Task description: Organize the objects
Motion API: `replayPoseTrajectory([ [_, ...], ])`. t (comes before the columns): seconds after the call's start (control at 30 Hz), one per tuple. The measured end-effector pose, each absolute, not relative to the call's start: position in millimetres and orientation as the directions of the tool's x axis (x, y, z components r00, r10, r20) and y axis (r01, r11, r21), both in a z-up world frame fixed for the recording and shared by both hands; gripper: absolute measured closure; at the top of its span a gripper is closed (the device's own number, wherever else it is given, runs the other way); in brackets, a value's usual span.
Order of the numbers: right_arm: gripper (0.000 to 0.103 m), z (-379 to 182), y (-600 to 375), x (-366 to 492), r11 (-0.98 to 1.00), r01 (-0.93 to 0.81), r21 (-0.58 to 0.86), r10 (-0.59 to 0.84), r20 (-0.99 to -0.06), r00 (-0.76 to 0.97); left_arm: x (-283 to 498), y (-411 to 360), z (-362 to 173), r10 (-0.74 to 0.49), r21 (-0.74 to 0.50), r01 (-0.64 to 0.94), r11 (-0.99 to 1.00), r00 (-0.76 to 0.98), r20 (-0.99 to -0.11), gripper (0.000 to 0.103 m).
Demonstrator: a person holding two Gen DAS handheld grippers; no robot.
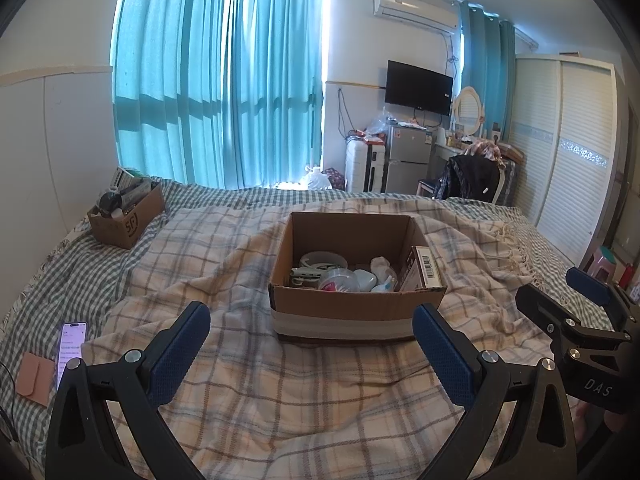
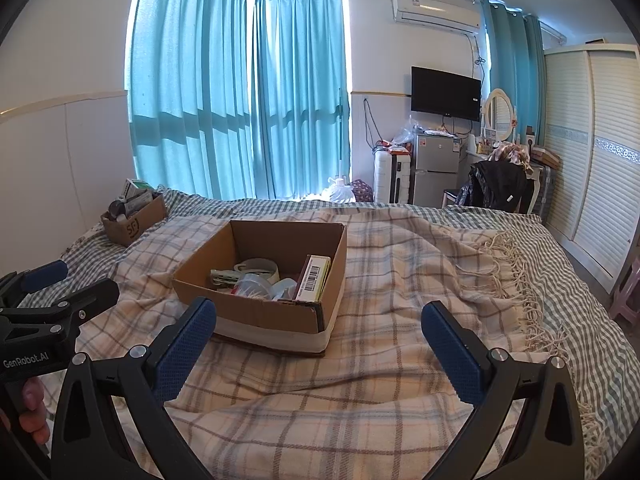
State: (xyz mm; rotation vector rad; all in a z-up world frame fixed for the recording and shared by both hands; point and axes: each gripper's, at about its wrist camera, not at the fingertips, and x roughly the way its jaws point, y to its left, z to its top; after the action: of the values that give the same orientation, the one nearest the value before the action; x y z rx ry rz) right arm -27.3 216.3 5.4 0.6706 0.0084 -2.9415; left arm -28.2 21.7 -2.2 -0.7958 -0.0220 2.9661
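We hold both grippers low over the bed (image 1: 280,392), each with its fingers spread wide apart and nothing between them: the left gripper (image 1: 312,344) faces the open cardboard box (image 1: 356,304) squarely, and the right gripper (image 2: 320,344) sits just beside it, with the same box ahead and to its left. The box rests on the plaid blanket (image 2: 400,280) in the middle of the bed, and the small things are gathered inside it: a roll of tape (image 1: 324,258), a clear plastic cup (image 1: 340,280), a few white items and a flat barcoded carton (image 1: 426,272) leaning against the right wall. A second, smaller box (image 1: 126,220) full of odds and ends stands well apart at the far left corner, and a lit phone (image 1: 70,346) lies near the left edge. We judge this fits either a pause before lifting things out to sort, or a tidy finish with everything boxed; the pictures do not settle which, so we name no next move.
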Motion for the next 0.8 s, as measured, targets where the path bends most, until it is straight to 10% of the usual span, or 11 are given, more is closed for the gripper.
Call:
replayPoseTrajectory([
  [0.8,0.000,1.4,214.5,-30.1,-0.993,0.120,0.014,-0.114,-0.443,-0.889,-29.4,20.6,-5.6,0.045,-0.008,-0.048,-0.999,-0.861,-0.507,0.000],
])
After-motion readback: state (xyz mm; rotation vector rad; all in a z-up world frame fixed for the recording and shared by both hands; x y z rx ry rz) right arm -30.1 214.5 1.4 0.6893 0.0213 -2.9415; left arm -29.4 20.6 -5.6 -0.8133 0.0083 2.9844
